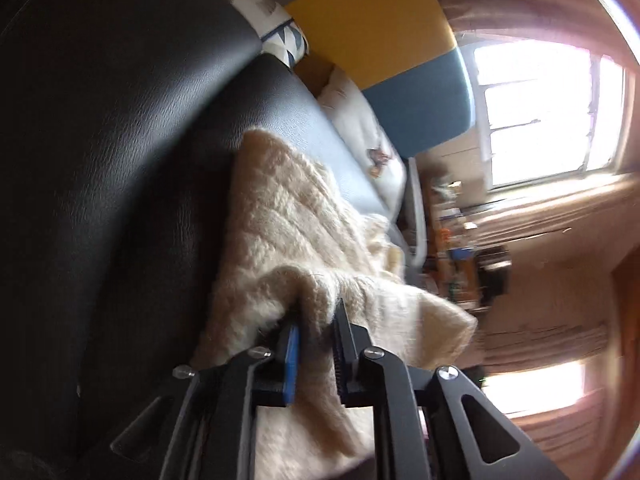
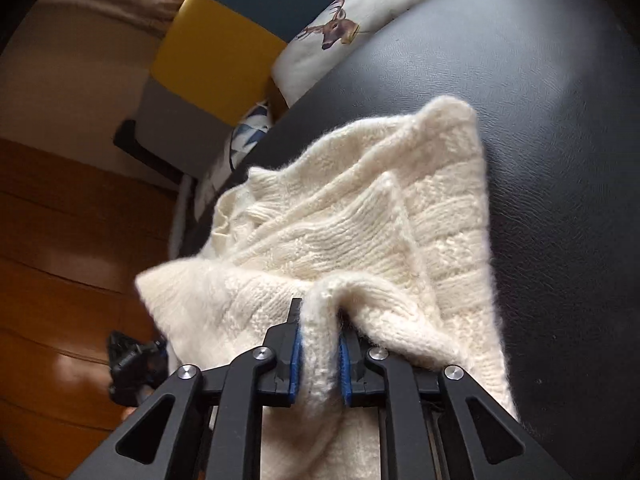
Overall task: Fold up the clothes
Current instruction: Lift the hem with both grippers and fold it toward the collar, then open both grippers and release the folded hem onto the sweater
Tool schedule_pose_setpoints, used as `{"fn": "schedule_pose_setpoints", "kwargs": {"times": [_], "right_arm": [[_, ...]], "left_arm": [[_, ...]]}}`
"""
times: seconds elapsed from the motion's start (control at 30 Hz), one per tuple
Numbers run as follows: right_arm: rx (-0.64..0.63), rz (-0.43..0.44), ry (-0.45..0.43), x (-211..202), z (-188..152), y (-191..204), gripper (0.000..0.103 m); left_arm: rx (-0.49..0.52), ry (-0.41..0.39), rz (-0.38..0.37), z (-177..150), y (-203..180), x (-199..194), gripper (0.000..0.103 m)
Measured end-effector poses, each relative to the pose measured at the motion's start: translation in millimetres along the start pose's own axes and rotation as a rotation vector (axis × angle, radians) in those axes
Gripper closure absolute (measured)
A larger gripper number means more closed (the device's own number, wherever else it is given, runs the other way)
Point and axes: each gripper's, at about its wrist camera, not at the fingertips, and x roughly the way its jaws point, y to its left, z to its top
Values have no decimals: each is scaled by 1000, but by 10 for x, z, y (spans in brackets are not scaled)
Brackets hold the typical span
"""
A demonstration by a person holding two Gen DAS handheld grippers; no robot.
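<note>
The cream knit sweater (image 2: 360, 216) lies partly folded on the black leather seat (image 2: 560, 140), one side overhanging its edge toward the floor. The left hand-held gripper (image 1: 316, 328) and right hand-held gripper (image 2: 320, 332) each pinch a thick fold of it, probably to carry that edge across for another fold.

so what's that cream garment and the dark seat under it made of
The cream sweater looks like a chunky wool or wool-blend knit: ribbed rows and a fuzzy halo at the edges. The black seat looks like leather or faux leather: fine pebbled grain with a soft sheen. Which of the two can't be told.
</note>
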Motion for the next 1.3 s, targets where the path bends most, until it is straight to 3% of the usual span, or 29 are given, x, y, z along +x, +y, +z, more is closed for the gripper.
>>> {"fn": "schedule_pose_setpoints", "kwargs": {"times": [0.03,0.1,0.2,0.27,0.5,0.63,0.67,0.7,0.73,0.77,0.8,0.83,0.9,1.07,1.17,1.23,1.3], "right_arm": [[15,43,-13,-57,-28,-29,73],[40,135,-49,-195,-102,-64,41],[37,216,-100,-411,-251,0,7],[23,235,-88,-465,-361,52,4],[-27,202,-5,-259,-619,213,3],[-121,93,-11,-197,-672,335,3],[-144,71,-10,-180,-686,354,12],[-166,50,-8,-162,-700,374,32],[-188,30,-6,-144,-714,393,43],[-203,8,1,-114,-733,409,57],[-217,-14,9,-83,-752,424,60],[-244,-31,12,-75,-771,468,64],[-288,-13,-1,-123,-774,594,65],[-306,80,-94,-274,-410,783,65],[-224,130,-133,-116,-43,762,65],[-154,134,-148,-8,197,654,64],[-88,132,-147,128,411,526,59]], "left_arm": [[-24,1,-17,-22,38,-62,84],[-52,4,-41,-82,92,-156,82],[-54,14,-55,-201,127,-232,80],[-46,27,-61,-279,132,-255,80],[65,49,-45,-484,-152,-155,70],[111,69,-15,-488,-277,-33,67],[120,77,4,-489,-307,26,67],[129,83,27,-491,-337,89,67],[136,76,29,-490,-363,116,68],[142,66,26,-489,-388,136,83],[147,62,5,-480,-428,132,97],[152,59,-19,-470,-472,123,97],[160,36,-89,-382,-593,56,97],[153,-44,-129,22,-757,29,97],[102,-70,-132,329,-746,115,96],[40,-71,-126,499,-694,159,85],[-8,-91,-96,603,-629,196,82]]}}
